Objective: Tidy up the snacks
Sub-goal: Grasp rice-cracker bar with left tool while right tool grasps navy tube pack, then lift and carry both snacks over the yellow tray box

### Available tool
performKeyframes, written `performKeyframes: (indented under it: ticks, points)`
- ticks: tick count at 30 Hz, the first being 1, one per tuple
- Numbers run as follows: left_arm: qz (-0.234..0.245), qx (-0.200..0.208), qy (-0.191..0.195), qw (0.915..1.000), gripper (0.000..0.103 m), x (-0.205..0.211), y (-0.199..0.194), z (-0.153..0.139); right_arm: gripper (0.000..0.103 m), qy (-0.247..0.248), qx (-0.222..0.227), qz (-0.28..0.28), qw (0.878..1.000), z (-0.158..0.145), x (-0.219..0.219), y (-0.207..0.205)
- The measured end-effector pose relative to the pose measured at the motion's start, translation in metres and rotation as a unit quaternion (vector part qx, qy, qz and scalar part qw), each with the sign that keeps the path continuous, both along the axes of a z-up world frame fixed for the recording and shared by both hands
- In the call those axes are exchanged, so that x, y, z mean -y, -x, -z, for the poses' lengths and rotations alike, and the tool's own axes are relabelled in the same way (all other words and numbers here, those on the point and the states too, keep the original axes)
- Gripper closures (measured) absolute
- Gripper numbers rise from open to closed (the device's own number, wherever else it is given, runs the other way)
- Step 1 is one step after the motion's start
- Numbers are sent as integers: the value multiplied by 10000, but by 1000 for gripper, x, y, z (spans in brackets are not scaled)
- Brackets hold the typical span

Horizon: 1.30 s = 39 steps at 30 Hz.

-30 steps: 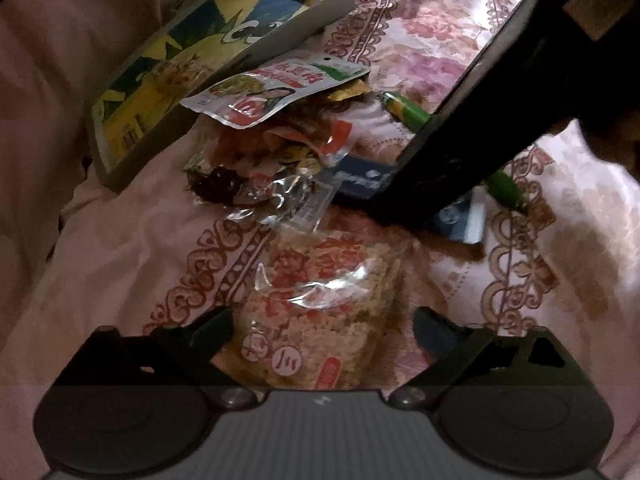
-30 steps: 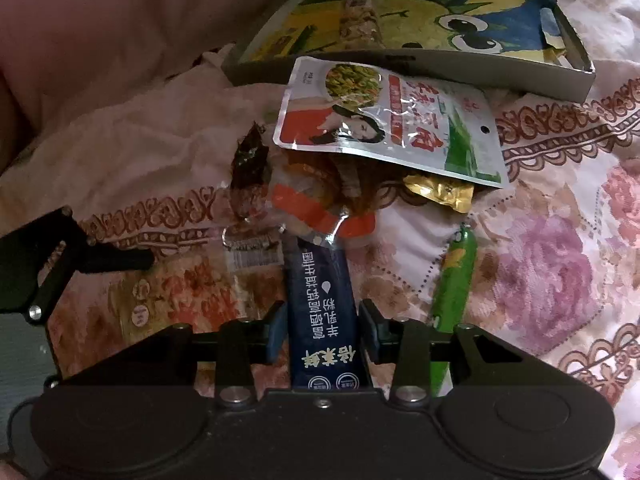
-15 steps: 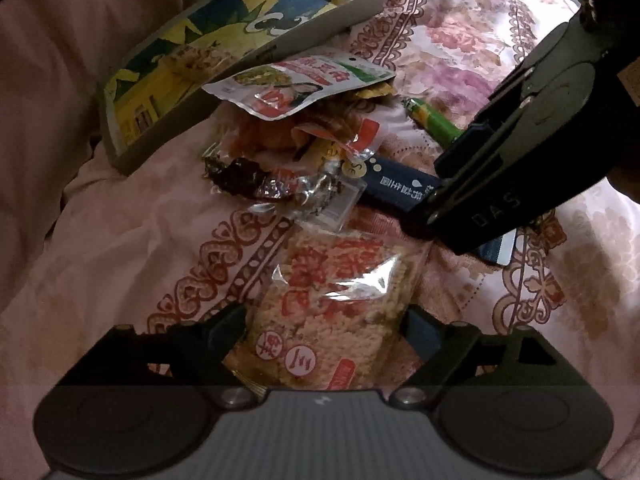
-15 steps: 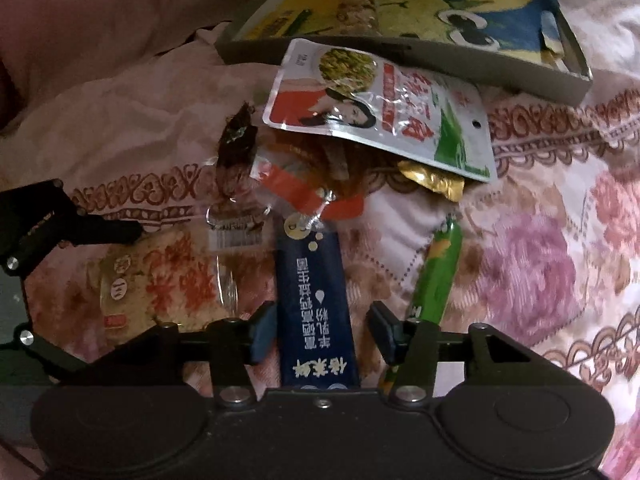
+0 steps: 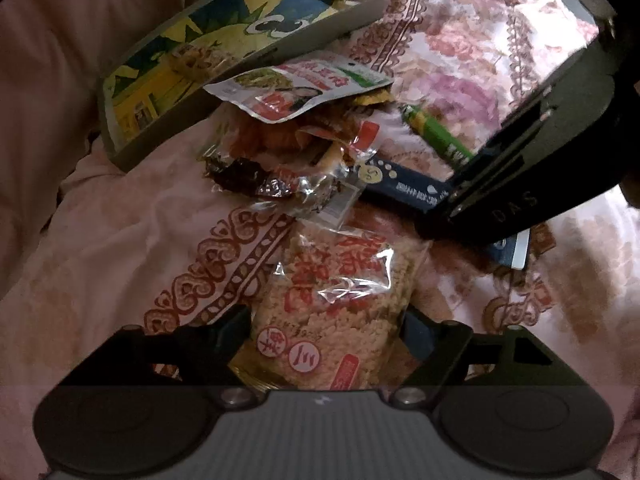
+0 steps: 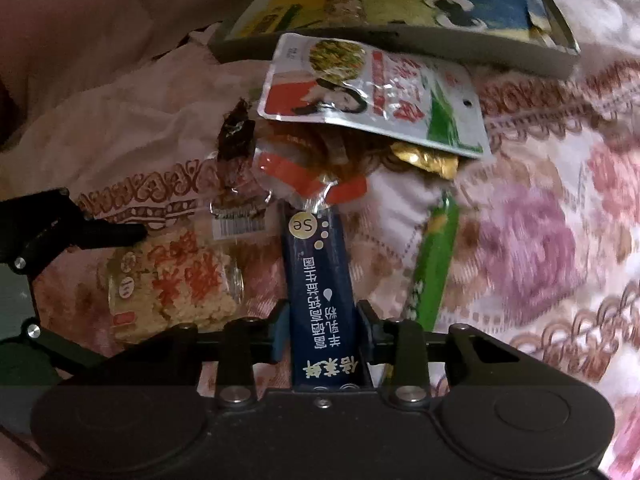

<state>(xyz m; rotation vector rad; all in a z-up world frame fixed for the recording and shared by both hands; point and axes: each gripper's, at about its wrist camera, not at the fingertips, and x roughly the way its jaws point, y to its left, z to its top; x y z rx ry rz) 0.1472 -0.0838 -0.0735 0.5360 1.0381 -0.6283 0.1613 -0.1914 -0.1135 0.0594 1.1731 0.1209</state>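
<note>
Left gripper [image 5: 326, 330] jaws closing around rice-cracker bag [image 5: 336, 304], now deeper between them; right gripper [image 6: 322, 330] narrower, closing on blue stick [image 6: 320, 280].

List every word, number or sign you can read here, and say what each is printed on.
"Se": round gold sticker on the dark blue sachet.
"DAS": side of the right gripper's arm, partly cut off.
"川" in a red circle: clear rice cracker bag; its large red characters are too crumpled to read.
White Chinese print along the blue sachet: upside down, too blurred.
Silver pouch and green stick: print too small.
</note>
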Motion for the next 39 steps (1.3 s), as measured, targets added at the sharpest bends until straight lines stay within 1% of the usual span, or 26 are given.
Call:
performKeyframes:
  ticks: [5,8,10,14,16,18,21,25,28,36,39]
  points:
    - [-37,-100,319,9994,22,-5,1,-10,68,-435,-86,311,9985,-8,12,12]
    - [-126,-182,525,9984,23,-10,-1,-15,69,-580,-34,465,9972,-15,17,22]
    - [-201,-254,727,9968,23,-14,-2,-20,70,-666,34,542,9963,-20,21,27]
    - [-273,-386,1187,9918,23,-22,-3,-29,71,-988,139,815,9917,-30,33,35]
    - [-289,-433,1314,9900,23,-25,-1,-32,71,-1152,151,947,9887,-33,39,37]
    - [-307,-438,1358,9893,24,-27,1,-34,71,-1323,156,1078,9852,-35,44,44]
    - [-330,-426,1434,9882,25,-28,3,-37,71,-1434,284,1235,9815,-40,52,52]
    - [-369,-513,1682,9837,25,-32,5,-43,71,-1681,471,1437,9741,-49,63,66]
    - [-397,-594,1785,9813,26,-33,6,-45,71,-1852,573,1574,9683,-53,69,71]
    - [-484,-747,2006,9756,28,-37,8,-48,71,-2210,626,1711,9581,-52,75,73]
    - [-530,-735,2057,9744,28,-37,8,-49,71,-2376,646,1697,9543,-52,76,73]
